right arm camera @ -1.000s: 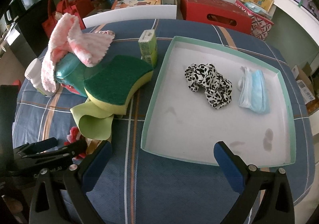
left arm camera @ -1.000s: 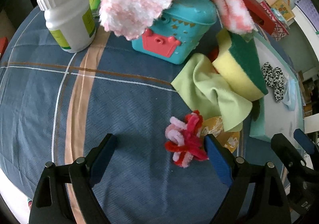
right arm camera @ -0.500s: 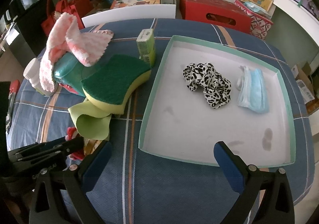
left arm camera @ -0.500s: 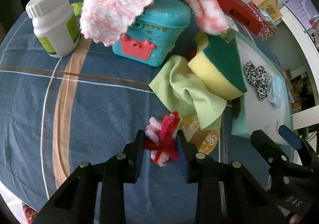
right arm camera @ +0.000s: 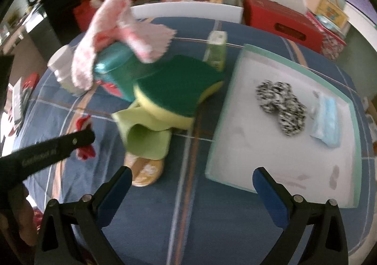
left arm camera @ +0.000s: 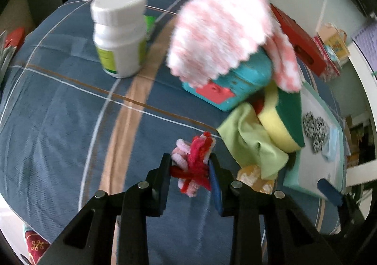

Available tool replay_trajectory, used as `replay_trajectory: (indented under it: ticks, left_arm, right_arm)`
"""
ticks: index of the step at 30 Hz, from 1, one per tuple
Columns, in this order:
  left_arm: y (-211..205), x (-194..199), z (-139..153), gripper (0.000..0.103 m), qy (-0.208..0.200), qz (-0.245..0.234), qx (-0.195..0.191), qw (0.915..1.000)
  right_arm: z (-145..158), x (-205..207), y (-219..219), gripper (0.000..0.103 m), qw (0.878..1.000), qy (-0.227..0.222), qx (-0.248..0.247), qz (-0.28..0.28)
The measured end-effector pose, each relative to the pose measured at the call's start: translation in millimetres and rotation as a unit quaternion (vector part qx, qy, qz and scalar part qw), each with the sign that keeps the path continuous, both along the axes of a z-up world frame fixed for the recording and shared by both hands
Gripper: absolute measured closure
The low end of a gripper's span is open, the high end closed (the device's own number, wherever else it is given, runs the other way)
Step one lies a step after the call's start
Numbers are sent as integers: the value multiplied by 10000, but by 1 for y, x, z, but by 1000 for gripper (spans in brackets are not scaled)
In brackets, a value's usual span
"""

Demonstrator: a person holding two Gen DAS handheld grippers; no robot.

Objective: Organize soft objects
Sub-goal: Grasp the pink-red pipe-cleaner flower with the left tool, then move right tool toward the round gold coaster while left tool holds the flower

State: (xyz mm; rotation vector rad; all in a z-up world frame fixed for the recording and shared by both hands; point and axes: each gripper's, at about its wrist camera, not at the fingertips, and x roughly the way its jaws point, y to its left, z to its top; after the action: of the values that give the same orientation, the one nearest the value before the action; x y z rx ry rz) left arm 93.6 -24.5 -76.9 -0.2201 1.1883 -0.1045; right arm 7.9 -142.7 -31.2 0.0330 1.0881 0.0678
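Observation:
My left gripper (left arm camera: 190,166) is shut on a red and pink pipe-cleaner bundle (left arm camera: 194,163) and holds it just above the blue tablecloth; it also shows in the right wrist view (right arm camera: 83,137). My right gripper (right arm camera: 190,185) is open and empty above the cloth, near the front left corner of the green-rimmed white tray (right arm camera: 235,104). The tray holds a black-and-white scrunchie (right arm camera: 281,107) and a blue face mask (right arm camera: 326,121). A yellow-green sponge (right arm camera: 176,86), a light green cloth (right arm camera: 146,135) and a pink fuzzy cloth (left arm camera: 221,36) lie left of the tray.
A white pill bottle (left arm camera: 119,34) stands at the back left. A teal toy box (left arm camera: 238,83) sits under the pink cloth. A small green carton (right arm camera: 215,49) stands by the tray. A yellow packet (right arm camera: 147,170) lies under the green cloth. Red boxes (right arm camera: 280,22) stand behind the table.
My left gripper closed on the pipe-cleaner bundle and has lifted it slightly. The right gripper drifted left and stays open.

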Motion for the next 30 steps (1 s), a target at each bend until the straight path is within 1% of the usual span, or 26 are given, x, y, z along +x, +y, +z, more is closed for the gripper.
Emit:
replay_trajectory:
  ticks: [2, 8, 10, 14, 16, 22, 24, 25, 30]
  left_arm:
    - [4, -7, 1, 71, -19, 90, -11, 10000]
    - [16, -7, 1, 71, 30, 296, -17, 9996]
    - [32, -7, 5, 71, 24, 325, -29, 9995]
    - [32, -8, 4, 71, 35, 353, -79, 9993]
    - [34, -3, 10, 71, 46, 375, -100, 9992]
    - [42, -5, 6, 71, 94, 402, -170, 9990]
    - [40, -7, 11, 71, 102, 411, -207, 9989]
    - [41, -5, 7, 71, 100, 417, -217, 9988]
    - [45, -5, 2, 71, 113, 447, -278, 9986]
  right_arm:
    - [0, 0, 9, 0, 9999, -8, 29, 154]
    - [-5, -1, 30, 0, 9990, 18, 2, 450]
    - [-7, -1, 37, 0, 9986, 35, 10, 524]
    - [-15, 5, 47, 0, 9974, 127, -130, 695]
    - [-17, 7, 50, 0, 9970, 166, -168, 743]
    - [-25, 12, 61, 0, 9960, 243, -193, 842]
    - [-28, 14, 63, 0, 9957, 299, -209, 855]
    - [-29, 17, 61, 0, 9956, 321, -215, 854]
    - [-38, 20, 56, 0, 9960, 399, -201, 775]
